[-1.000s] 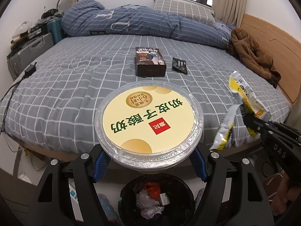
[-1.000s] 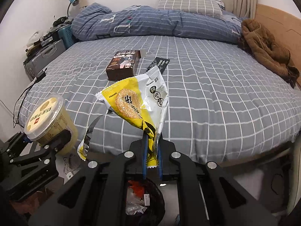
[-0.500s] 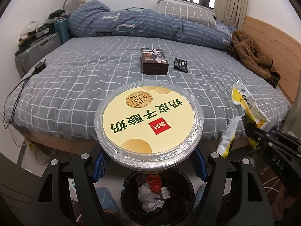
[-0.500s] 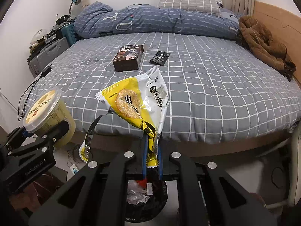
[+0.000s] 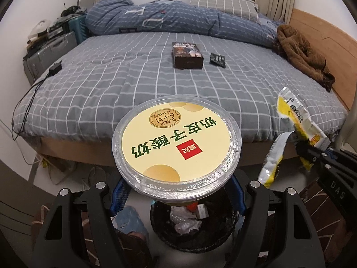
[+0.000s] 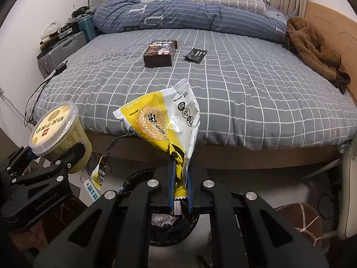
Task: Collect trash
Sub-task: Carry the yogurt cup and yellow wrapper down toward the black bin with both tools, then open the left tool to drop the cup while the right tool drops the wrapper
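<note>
My left gripper (image 5: pixel 177 197) is shut on a round yellow yogurt tub (image 5: pixel 176 143) with a clear lid, held over the black trash bin (image 5: pixel 191 227). From the right wrist view the tub (image 6: pixel 60 134) sits at the left in the left gripper (image 6: pixel 55 158). My right gripper (image 6: pixel 179 178) is shut on a torn yellow-and-white snack wrapper (image 6: pixel 160 122), which stands up above the bin (image 6: pixel 174 221); the left wrist view has the wrapper (image 5: pixel 296 129) at its right edge. A dark brown box (image 5: pixel 186 54) and a small black sachet (image 5: pixel 217 59) lie on the bed.
The bed (image 5: pixel 111 84) has a grey checked sheet, a rolled blue duvet (image 5: pixel 178 17) and a brown jacket (image 5: pixel 303 53) by the wooden headboard. Suitcases (image 5: pixel 49 51) stand at the left. A power strip (image 6: pixel 92 188) and cables lie on the floor.
Both grippers have drawn back from the bed with their loads. The bed's front edge and the floor now show, and the bin sits further under both grippers.
</note>
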A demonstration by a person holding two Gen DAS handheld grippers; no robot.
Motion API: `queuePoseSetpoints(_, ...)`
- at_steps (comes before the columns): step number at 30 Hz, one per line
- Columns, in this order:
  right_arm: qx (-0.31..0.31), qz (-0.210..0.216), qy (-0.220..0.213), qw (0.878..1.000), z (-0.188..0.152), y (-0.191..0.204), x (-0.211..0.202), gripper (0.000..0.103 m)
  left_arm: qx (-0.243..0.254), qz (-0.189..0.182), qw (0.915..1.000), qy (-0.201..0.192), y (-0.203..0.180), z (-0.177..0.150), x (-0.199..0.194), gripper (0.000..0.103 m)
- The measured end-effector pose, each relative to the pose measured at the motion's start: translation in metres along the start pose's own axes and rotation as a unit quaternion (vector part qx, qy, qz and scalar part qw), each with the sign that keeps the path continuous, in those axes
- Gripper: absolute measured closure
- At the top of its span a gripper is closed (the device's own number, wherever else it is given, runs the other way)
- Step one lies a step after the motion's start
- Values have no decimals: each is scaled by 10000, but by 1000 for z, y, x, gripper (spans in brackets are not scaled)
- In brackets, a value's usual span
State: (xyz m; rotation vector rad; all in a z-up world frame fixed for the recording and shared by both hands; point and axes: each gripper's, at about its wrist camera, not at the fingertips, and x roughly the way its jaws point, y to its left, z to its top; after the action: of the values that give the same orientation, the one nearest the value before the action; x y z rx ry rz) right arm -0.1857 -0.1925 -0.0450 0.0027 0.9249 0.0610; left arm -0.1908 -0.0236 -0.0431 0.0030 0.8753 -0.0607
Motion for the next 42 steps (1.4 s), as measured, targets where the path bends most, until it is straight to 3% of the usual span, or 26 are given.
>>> queuePoseSetpoints(11, 26, 48, 431, 9991, -25, 4, 26, 95, -90, 0, 9991, 409, 13, -32, 24, 32)
queuePoseSetpoints(20, 42, 103, 900, 9959, -41, 7, 89, 95, -75, 62, 9975, 697, 21, -44, 77, 32)
queuePoseSetpoints(28, 103, 200, 1394, 9900, -56, 8, 135, 95, -95, 48, 9930, 1178, 25, -59, 125, 32)
queuePoseSetpoints(34, 97, 315, 1779, 9835, -67, 15, 163, 95, -167, 34, 9899, 1408, 31, -69, 141, 32)
queuePoseSetpoints(42, -53, 442, 1830, 9821, -70, 31, 169, 82, -395, 110, 9874, 1527, 52, -79, 149, 32)
